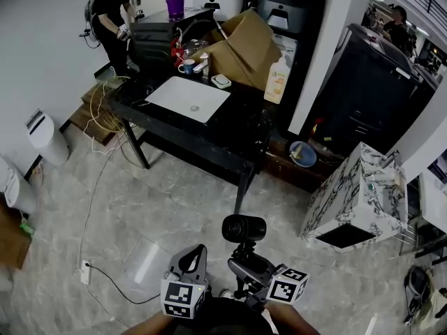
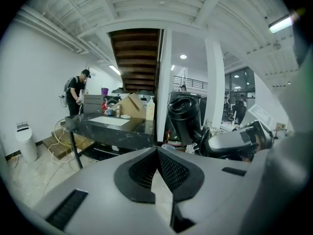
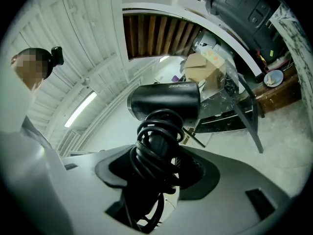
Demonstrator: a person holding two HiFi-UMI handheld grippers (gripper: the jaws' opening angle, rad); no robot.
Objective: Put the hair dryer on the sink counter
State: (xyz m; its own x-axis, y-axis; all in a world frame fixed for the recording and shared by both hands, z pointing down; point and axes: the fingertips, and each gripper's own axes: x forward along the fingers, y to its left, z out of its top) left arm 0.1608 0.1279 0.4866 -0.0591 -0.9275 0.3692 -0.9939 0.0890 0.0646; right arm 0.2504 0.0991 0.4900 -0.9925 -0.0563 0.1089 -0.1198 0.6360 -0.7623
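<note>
Left tool (image 2: 157, 152): jaws together, pads meeting at the tips, nothing between them.
Left hand pose: held low and close to the body at the bottom of the head view, its tool pointing forward toward the room and tipped a little downward.
Right tool (image 3: 159, 156): clamped on the handle of the hair dryer (image 1: 244, 228), with the coiled black cord wound round that handle and caught between the jaws too.
Right hand pose: just beside the left one, forearm coming in from the lower edge of the head view, tool roughly level.
Hair dryer position: black, carried in the air, barrel standing clear above the right tool's jaws; in the left gripper view it sits just to the right of the left tool.
Bench (image 1: 232, 130): black, on thin legs, well apart from both tools across the pale marbled floor (image 1: 174, 201).
Sink (image 1: 187, 98): white rectangular basin set into the bench top.
On the bench: an open cardboard box (image 1: 241, 47), a pale pump bottle (image 1: 278, 79) and a mug (image 1: 187, 66), all behind the sink.
Surroundings: a person (image 1: 110, 16) in dark clothes stands at the bench's far end; a white veined cabinet (image 1: 356, 194) stands to the right.
</note>
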